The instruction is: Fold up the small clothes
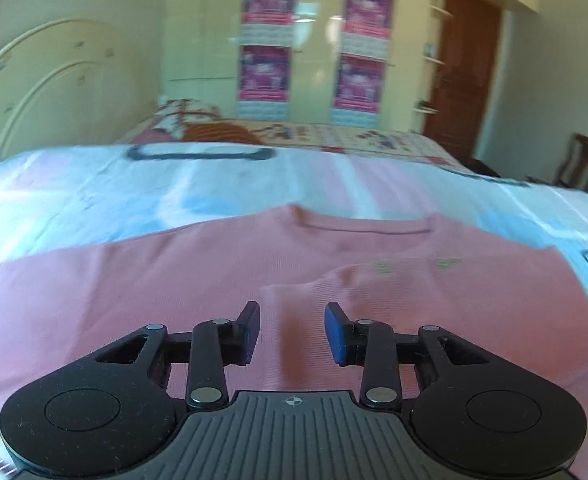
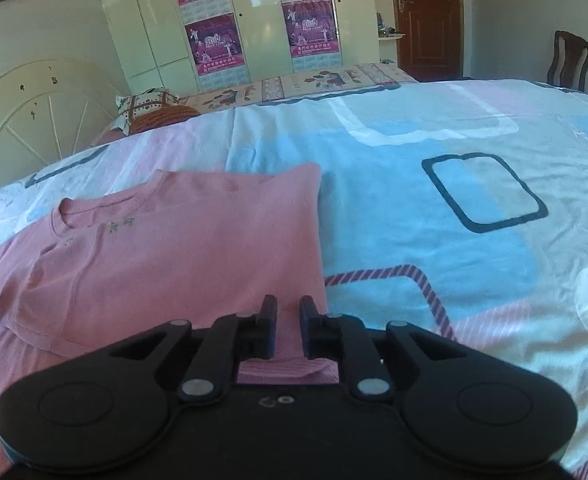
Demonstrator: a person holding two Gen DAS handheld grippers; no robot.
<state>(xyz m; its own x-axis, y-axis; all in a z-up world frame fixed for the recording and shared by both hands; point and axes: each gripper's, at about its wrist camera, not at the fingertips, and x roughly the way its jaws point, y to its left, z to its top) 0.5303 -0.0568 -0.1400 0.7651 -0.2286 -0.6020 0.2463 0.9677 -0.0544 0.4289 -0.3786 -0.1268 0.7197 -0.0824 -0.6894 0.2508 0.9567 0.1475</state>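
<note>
The left gripper (image 1: 292,330) is seen with jaws parted, nothing pinched between them, poised over the pink sweater (image 1: 214,280). A raised fold in the knit is seen just beyond its fingers. The right gripper (image 2: 287,328) is held to a narrow gap over the sweater's right edge; whether cloth is pinched cannot be told. The sweater is spread flat on the patterned bedsheet (image 2: 454,140), neckline far. Beyond, a headboard (image 2: 34,112) and postered wardrobe (image 2: 254,20) are seen.
</note>
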